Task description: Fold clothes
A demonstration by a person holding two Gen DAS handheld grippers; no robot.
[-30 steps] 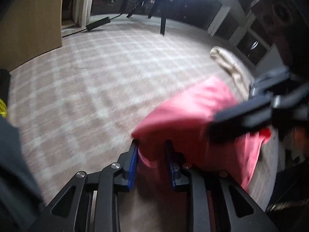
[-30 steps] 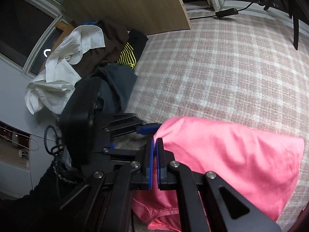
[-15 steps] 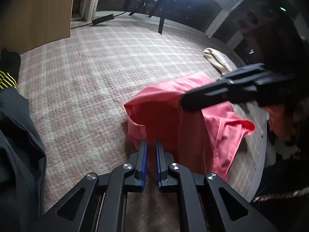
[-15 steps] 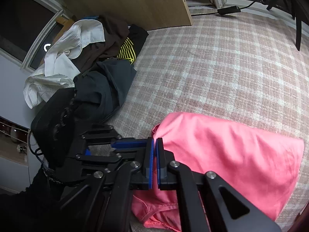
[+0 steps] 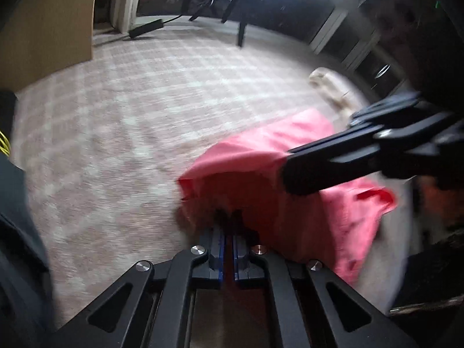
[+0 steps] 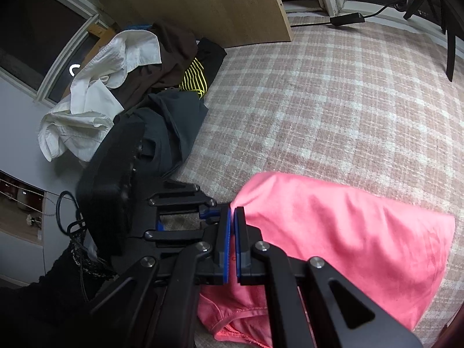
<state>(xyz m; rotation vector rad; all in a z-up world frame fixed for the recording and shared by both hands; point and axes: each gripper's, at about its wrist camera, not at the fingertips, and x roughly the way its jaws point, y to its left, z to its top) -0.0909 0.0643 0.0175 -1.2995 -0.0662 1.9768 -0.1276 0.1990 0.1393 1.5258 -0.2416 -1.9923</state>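
A pink-and-white checked carpet (image 6: 333, 92) covers the floor. On it lies the pink garment (image 6: 342, 232), the landmark here, partly doubled over with a hemmed edge showing at its near side. Beyond the garment and to its left in the right wrist view, a pile of clothes (image 6: 150, 87) rests against a light wooden panel (image 6: 208, 5): a white shirt, a brown piece, a black one with yellow stripes and a dark grey one nearest the garment. A cream-coloured cloth (image 5: 333, 90) lies on the carpet just past the garment's far edge in the left wrist view, which is blurred. A black power strip (image 6: 346, 18) sits well beyond the garment, by the wall.

The right gripper (image 6: 232, 226) is clamped on the garment's upper left corner, fabric pinched between its blue pads. The left gripper (image 5: 227, 226) has its jaws pressed together on the garment's near edge, red cloth bunched at its tips.
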